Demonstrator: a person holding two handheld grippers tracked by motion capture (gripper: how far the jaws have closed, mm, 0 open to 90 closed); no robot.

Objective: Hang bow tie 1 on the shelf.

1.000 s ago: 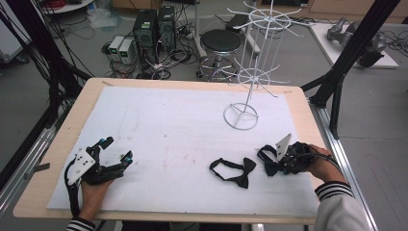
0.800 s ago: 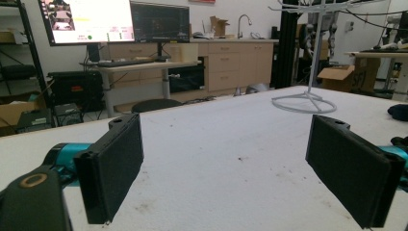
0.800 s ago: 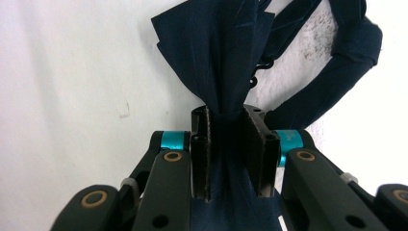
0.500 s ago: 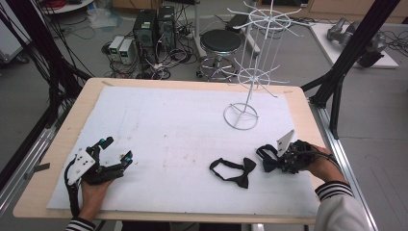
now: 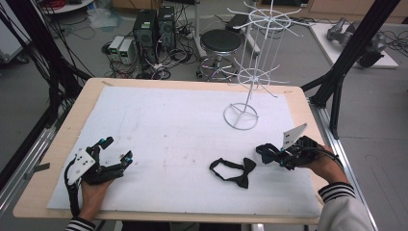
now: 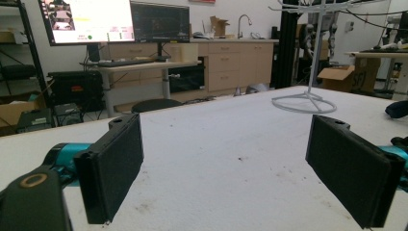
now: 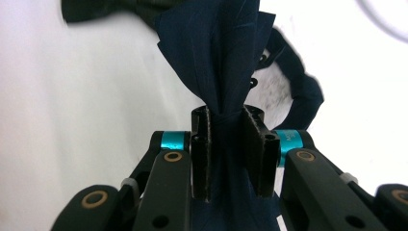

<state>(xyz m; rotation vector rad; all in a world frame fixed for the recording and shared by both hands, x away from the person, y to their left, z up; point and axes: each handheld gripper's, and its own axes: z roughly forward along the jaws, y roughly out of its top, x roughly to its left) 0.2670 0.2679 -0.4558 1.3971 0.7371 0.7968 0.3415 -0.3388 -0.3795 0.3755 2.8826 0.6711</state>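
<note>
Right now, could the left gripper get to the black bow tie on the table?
Probably yes. The left gripper is open and holds nothing, and bare white mat lies between it and the black bow tie. It would need a sideways move across the table.

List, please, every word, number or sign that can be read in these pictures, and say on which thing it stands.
None can be read.
Left monitor: coloured panels and text, too small and blurred.
Right monitor: dark window, lines too small.
Blue collar on the right gripper: faint marks, unreadable.
</note>
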